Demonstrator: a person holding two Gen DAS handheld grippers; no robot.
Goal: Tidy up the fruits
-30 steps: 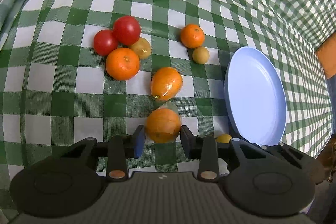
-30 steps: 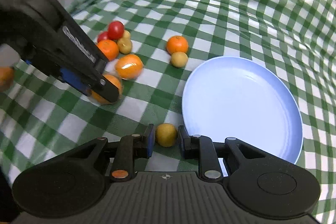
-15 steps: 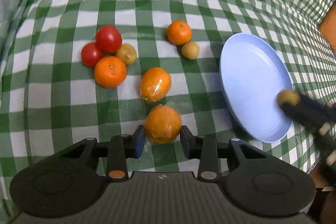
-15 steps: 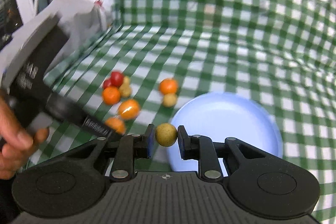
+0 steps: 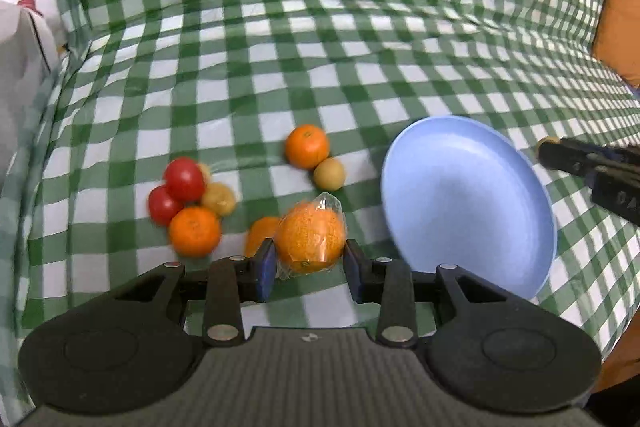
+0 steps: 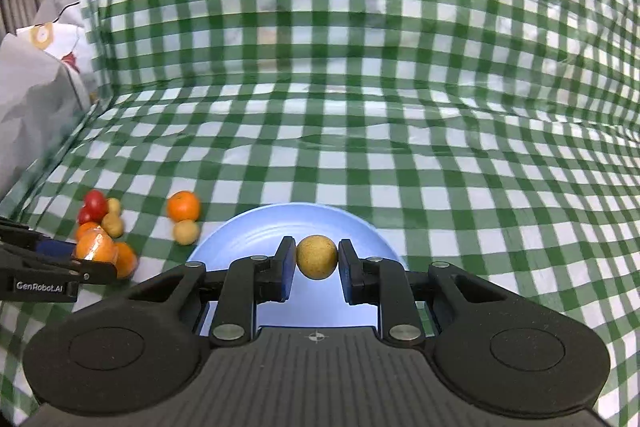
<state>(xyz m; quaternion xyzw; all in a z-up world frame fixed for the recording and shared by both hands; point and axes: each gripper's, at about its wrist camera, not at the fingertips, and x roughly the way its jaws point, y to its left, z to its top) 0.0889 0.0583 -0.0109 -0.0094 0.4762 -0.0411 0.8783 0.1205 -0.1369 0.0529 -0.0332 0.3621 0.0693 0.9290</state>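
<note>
The left claw (image 5: 309, 263) clamps a round plastic-wrapped orange (image 5: 311, 241); the right claw (image 6: 316, 269) pinches a small tan-yellow fruit (image 6: 316, 256) above the round pale-blue plate (image 6: 248, 239), loose fruit at nine o'clock.

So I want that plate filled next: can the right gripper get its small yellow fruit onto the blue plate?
Probably yes: the right gripper holds the small yellow fruit over the bare blue plate.

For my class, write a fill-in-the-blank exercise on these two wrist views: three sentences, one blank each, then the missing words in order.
1. The left gripper is shut on a plastic-wrapped ____ fruit.
2. The right gripper holds a small round yellow-brown fruit over the round light ____ plate.
3. On the green-and-white checked cloth lie ____ red tomatoes.

Missing words: orange; blue; two
</note>
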